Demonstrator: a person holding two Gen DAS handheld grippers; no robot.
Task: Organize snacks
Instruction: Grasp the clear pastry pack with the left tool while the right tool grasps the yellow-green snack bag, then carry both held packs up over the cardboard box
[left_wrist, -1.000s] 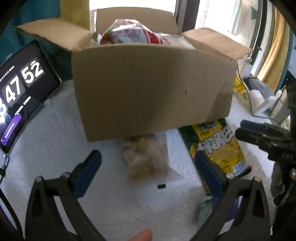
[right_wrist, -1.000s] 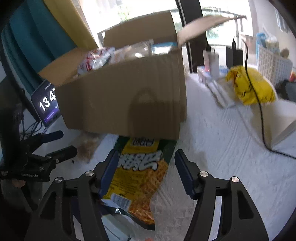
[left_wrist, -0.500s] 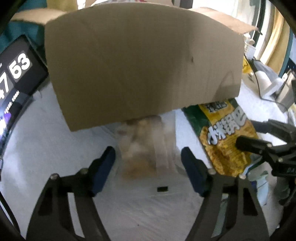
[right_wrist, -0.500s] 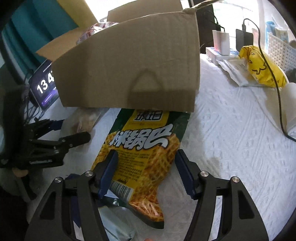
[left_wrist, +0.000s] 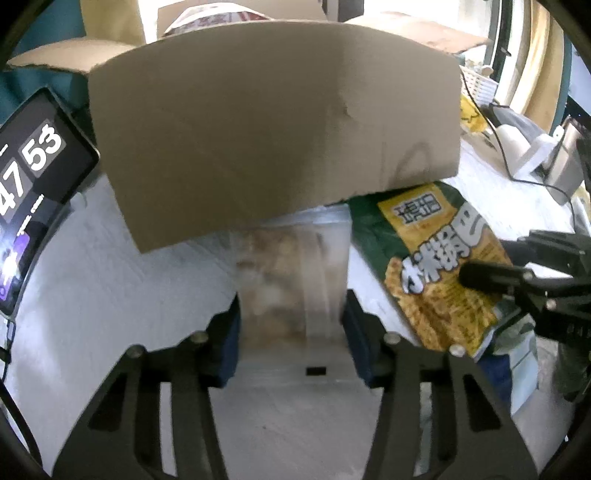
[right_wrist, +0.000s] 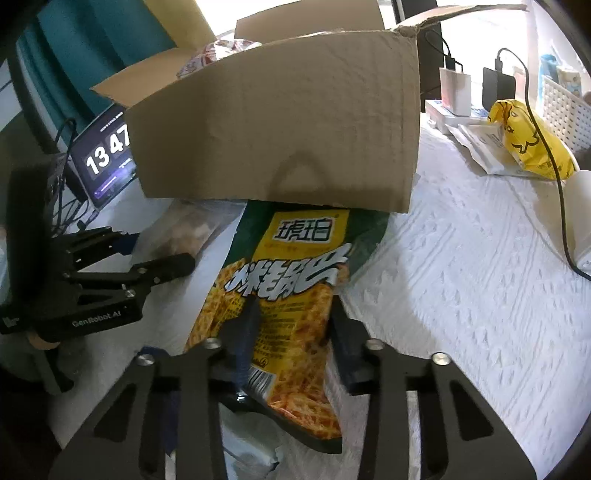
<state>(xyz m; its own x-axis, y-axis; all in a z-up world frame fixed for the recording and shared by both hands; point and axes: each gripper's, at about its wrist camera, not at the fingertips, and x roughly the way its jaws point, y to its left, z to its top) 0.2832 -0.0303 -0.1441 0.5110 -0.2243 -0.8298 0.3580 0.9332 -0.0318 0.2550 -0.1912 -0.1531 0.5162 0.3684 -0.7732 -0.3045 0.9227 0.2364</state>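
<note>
A brown cardboard box (left_wrist: 273, 122) (right_wrist: 280, 122) with open flaps stands on the white cloth and holds red-and-white snack packs. A clear bag of tan snacks (left_wrist: 291, 280) lies in front of it, its far end under the box edge. My left gripper (left_wrist: 291, 332) has its jaws closed in around the bag's near end. A yellow-and-green snack bag (right_wrist: 284, 295) (left_wrist: 439, 266) lies beside it. My right gripper (right_wrist: 295, 332) has its jaws closed in around that bag's lower part.
A tablet (left_wrist: 33, 192) showing a clock leans at the left. A yellow bag (right_wrist: 528, 136), white boxes, chargers with a black cable (right_wrist: 554, 177) and a white basket (right_wrist: 565, 110) sit at the right. Another pale packet (right_wrist: 251, 443) lies under the right gripper.
Both grippers moved forward and down onto their bags and their jaws narrowed from wide open to tight around them. The tablet clock ticked from 52 to 53.
</note>
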